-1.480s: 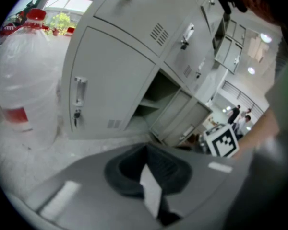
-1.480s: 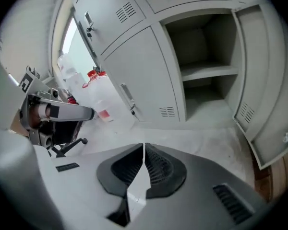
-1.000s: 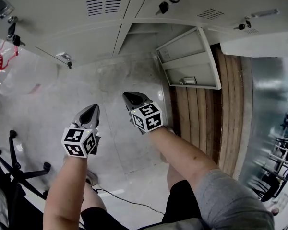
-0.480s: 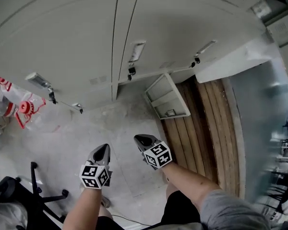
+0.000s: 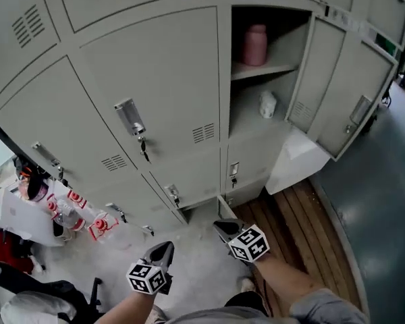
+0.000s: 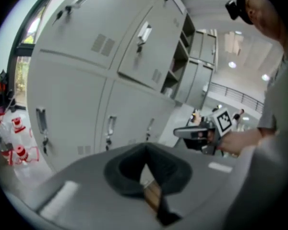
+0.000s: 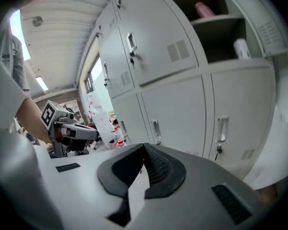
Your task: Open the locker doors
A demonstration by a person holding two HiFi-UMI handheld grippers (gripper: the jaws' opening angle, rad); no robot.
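Low before the locker bank (image 5: 223, 100), your two grippers hang side by side above the pale floor (image 5: 196, 282), well clear of every door. Your left gripper (image 5: 163, 250) has its jaws pinched together at the tips, with nothing between them. Your right gripper (image 5: 224, 227) has just been closing its jaws; they now meet too, and they hold nothing. Both grippers face the lockers.

Toward the bank's upper right corner you have one open compartment (image 5: 283, 52). A pink bottle (image 5: 255, 44) stands on its upper shelf, and a small white item (image 5: 267, 104) sits on the shelf beneath. Two open doors (image 5: 354, 100) swing out past the bank's right edge. A pale door panel (image 5: 298, 162) juts out lower down, near the bank's bottom right corner.

Across the bank's middle and left, the closed doors (image 5: 155, 73) sit flush. The nearest big one carries a metal handle (image 5: 129, 117) with a key hanging under it. Along the floor's left edge lie clear bottles with red caps (image 5: 98, 225), wrapped in plastic. Wooden slats (image 5: 293, 214) cover the floor's right side, below the open doors.
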